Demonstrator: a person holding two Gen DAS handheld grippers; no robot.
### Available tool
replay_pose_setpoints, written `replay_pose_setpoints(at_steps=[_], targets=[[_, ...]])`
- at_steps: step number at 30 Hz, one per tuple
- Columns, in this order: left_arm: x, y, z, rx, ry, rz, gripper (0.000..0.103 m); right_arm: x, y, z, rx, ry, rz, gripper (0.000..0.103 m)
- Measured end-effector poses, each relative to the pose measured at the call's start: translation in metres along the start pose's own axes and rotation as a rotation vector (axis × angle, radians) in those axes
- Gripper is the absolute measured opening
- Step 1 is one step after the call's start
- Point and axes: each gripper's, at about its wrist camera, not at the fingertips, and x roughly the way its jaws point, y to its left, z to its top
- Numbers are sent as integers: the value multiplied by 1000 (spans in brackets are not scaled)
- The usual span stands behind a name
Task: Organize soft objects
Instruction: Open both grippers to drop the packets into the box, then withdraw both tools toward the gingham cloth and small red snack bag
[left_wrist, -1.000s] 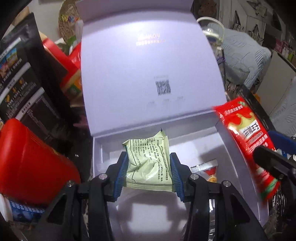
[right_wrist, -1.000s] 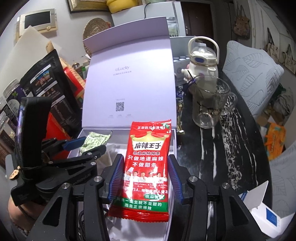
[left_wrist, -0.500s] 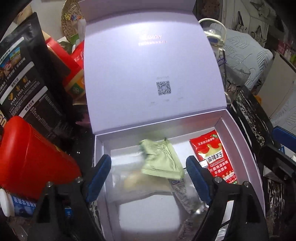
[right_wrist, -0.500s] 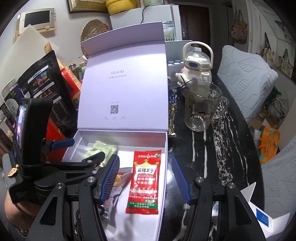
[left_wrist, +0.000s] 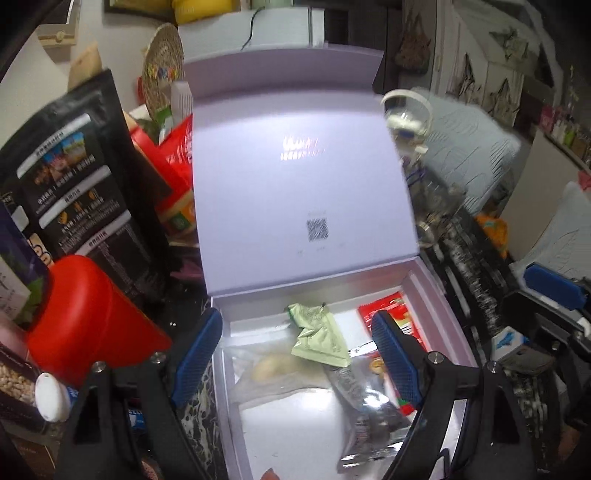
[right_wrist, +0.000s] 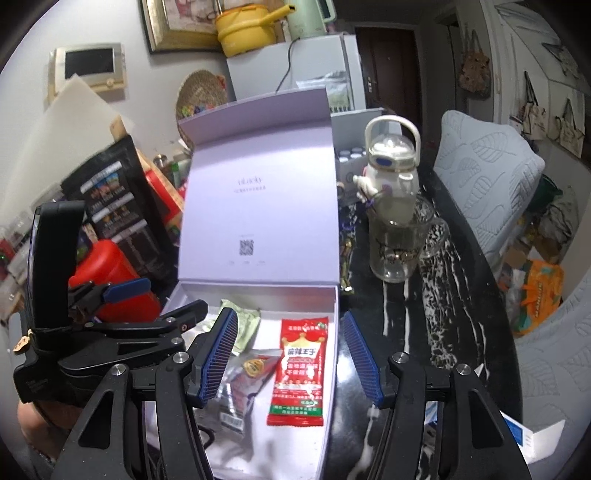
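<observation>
An open lilac box (left_wrist: 436, 295) (right_wrist: 334, 332) with a raised lid holds soft packets. A green packet (left_wrist: 319, 336) (right_wrist: 245, 325) lies at its back, on a clear bag (left_wrist: 280, 373). A red snack packet (right_wrist: 301, 367) (left_wrist: 391, 314) lies on the right side. A silver packet (left_wrist: 365, 410) (right_wrist: 240, 384) lies between them. My left gripper (left_wrist: 297, 360) is open and empty above the box. My right gripper (right_wrist: 290, 358) is open and empty above the red packet.
A red container (left_wrist: 88, 317) (right_wrist: 110, 280) and black bags (left_wrist: 74, 184) stand left of the box. A glass mug (right_wrist: 402, 247) and a white bottle (right_wrist: 391, 166) stand to the right on the black marble table (right_wrist: 443, 314). A white card box (right_wrist: 535, 439) lies front right.
Both grippers opened and let go: the green packet and the red packet dropped into the box. Both grippers then pulled back and up from the box.
</observation>
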Motion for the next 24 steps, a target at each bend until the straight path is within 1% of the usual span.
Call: replay_pose_setpoints(at_steps=[3,10,16,19,24], targets=[[-17,0,1,1,-38,-20,83,-13,4,2,-8,-32,1,60],[-50,-10,-4,24,-94,-48,83,-49,13,0,-28,-110,-2,61],[-81,-18,-18,45,-115,-87,83,-78,18,-14,-34,-135,1,63],[-97,-21,-27,62,-129,-87,83,-93,21,-23,-29,-147,17,63],[-120,-26,-47,90,-145,-91,83,-118,28,-42,-42,-167,14,64]])
